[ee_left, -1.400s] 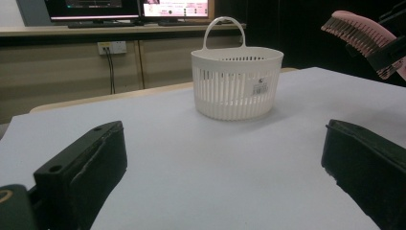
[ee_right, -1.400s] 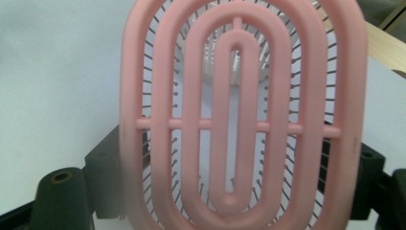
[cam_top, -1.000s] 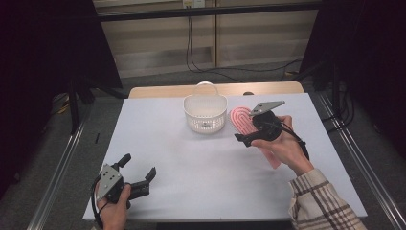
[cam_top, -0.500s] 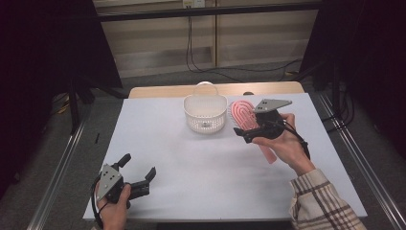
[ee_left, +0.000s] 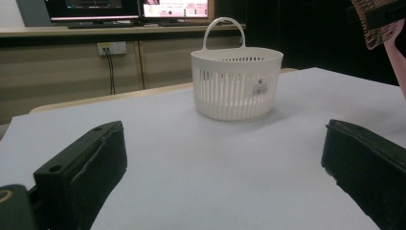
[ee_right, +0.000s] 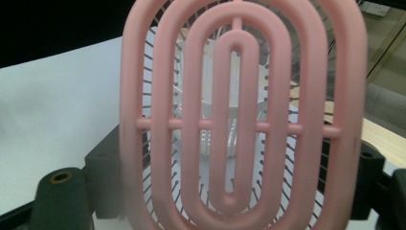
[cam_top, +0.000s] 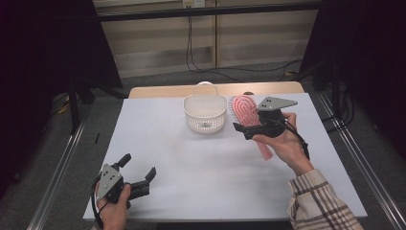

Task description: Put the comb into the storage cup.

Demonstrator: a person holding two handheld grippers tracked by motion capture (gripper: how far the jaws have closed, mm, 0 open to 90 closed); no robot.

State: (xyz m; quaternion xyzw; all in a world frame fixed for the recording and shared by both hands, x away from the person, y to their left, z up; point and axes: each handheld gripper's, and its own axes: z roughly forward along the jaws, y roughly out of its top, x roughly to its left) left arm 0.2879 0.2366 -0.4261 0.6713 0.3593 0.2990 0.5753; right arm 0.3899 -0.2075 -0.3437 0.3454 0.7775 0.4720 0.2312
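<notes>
Down at the near left corner of the white table (cam_top: 158,143), the left gripper (cam_top: 141,178) sits with its jaws spread wide on nothing. Plenty of bare tabletop lies between it and the white basket (cam_top: 205,113) at the far edge; I cannot see inside the basket. Just right of that, the right gripper (cam_top: 246,129) clamps a pink hairbrush (cam_top: 245,109), held above the table.

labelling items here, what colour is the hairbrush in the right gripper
Pink, with dark bristles; the hairbrush shows best in the right gripper view.
</notes>
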